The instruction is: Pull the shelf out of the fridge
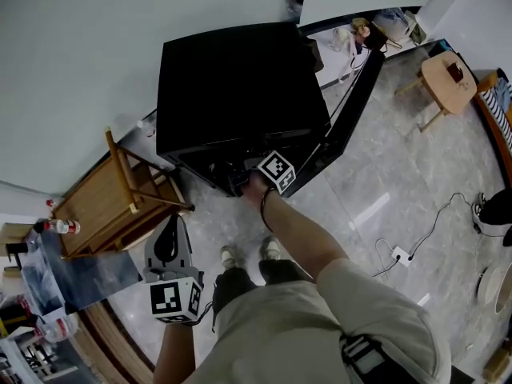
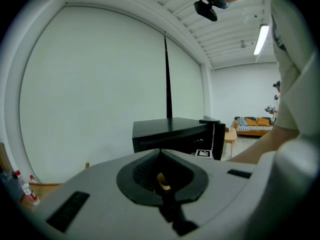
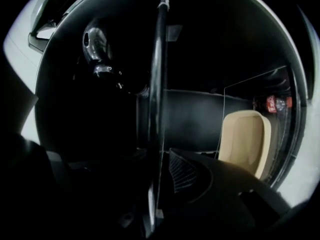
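Note:
A black mini fridge stands on the floor with its door swung open to the right. My right gripper reaches into the dark opening, and only its marker cube shows from above. In the right gripper view the glass shelf runs edge-on between the jaws of the right gripper. The ribbed right pad lies against the shelf, while the other jaw is lost in the dark. My left gripper hangs low at the left, away from the fridge. The left gripper is shut on nothing.
A wooden stand sits left of the fridge, with a red-labelled bottle beside it. A round wooden stool is at the far right. A cable and power strip lie on the floor. A beige panel shows behind the shelf glass.

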{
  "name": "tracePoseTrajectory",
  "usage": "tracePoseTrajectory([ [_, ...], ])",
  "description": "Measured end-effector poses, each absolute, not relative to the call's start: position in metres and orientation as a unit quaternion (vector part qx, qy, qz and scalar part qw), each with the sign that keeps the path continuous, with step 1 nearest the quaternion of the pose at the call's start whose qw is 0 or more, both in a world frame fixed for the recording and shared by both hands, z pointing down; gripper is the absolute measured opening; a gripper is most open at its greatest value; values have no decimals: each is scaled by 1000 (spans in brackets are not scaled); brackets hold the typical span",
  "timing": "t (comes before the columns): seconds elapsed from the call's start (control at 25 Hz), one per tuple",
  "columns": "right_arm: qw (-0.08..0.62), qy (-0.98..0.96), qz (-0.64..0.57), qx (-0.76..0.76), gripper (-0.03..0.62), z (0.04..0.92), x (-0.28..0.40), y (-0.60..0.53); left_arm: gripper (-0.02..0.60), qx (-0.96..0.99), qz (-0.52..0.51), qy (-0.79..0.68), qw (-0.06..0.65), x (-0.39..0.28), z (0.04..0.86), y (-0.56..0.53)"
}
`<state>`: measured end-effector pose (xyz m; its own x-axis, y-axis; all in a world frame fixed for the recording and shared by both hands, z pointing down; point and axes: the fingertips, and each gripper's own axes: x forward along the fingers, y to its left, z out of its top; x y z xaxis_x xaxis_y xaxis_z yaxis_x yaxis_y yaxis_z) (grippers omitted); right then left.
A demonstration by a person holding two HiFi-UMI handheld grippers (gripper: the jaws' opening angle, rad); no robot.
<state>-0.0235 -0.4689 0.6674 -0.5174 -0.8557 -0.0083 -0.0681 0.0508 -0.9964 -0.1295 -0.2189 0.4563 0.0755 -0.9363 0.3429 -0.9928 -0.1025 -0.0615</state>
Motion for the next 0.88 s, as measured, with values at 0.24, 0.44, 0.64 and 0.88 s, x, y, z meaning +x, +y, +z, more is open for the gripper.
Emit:
tracePoseTrajectory([
  [0.24,341,637,-586,-367,26,667,-26,-476,8,730,145,-658,113,-127,463,-209],
  [0.44,349,627,-594,-364,8,666,-28,-478,8,732,148,-655,112,-128,462,-206],
  [0.64,351,612,-605,-369,5,668,-27,-476,8,735,153,-651,111,-127,463,-204],
  [0.88,347,607,-609,-374,5,669,-25,-468,8,742,150,-644,108,-125,461,-203],
])
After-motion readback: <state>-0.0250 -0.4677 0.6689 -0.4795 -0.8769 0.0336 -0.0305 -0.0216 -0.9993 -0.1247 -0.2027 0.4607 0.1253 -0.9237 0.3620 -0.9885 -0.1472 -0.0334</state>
